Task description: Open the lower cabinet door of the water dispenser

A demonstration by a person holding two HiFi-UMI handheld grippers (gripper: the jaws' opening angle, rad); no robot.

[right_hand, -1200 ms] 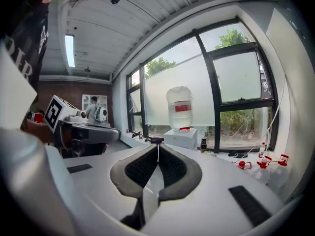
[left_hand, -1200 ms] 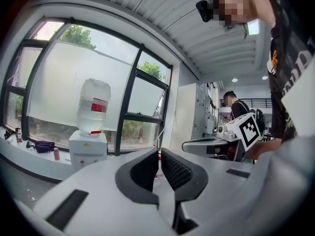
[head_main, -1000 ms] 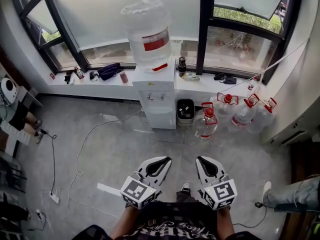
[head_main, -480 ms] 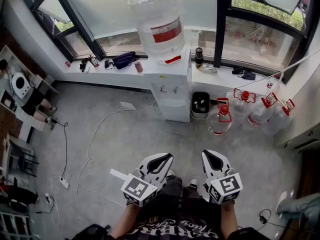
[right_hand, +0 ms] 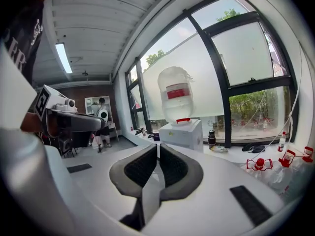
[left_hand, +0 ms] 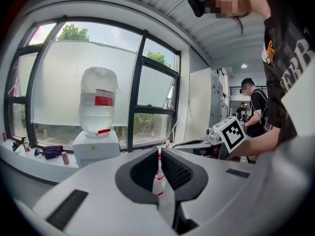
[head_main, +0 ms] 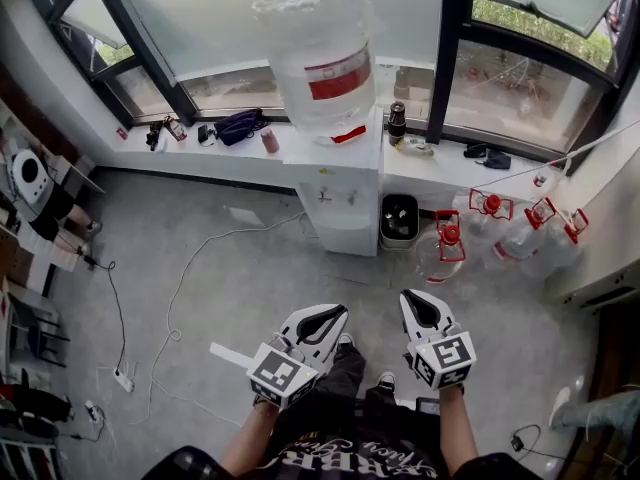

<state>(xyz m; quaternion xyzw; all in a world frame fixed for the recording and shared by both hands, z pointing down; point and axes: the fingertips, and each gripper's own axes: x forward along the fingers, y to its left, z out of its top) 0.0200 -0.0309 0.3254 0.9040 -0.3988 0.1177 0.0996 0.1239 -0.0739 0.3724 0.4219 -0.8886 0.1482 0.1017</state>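
The white water dispenser stands against the window ledge, with a large clear bottle on top. Its lower cabinet door is closed. Both grippers hover low over the floor, well short of it. My left gripper is shut and holds nothing; in the left gripper view its jaws point to the right of the dispenser. My right gripper is just opening from shut, with only a thin slit and nothing between the pads; its jaws point at the dispenser.
A black bin stands right of the dispenser, then several water bottles with red handles. A white cable runs across the floor to a power strip. A paper strip lies by my left gripper. A bag sits on the ledge.
Both grippers and the view have moved forward toward the dispenser, which now looks larger and nearer. The cabinet door has not moved.
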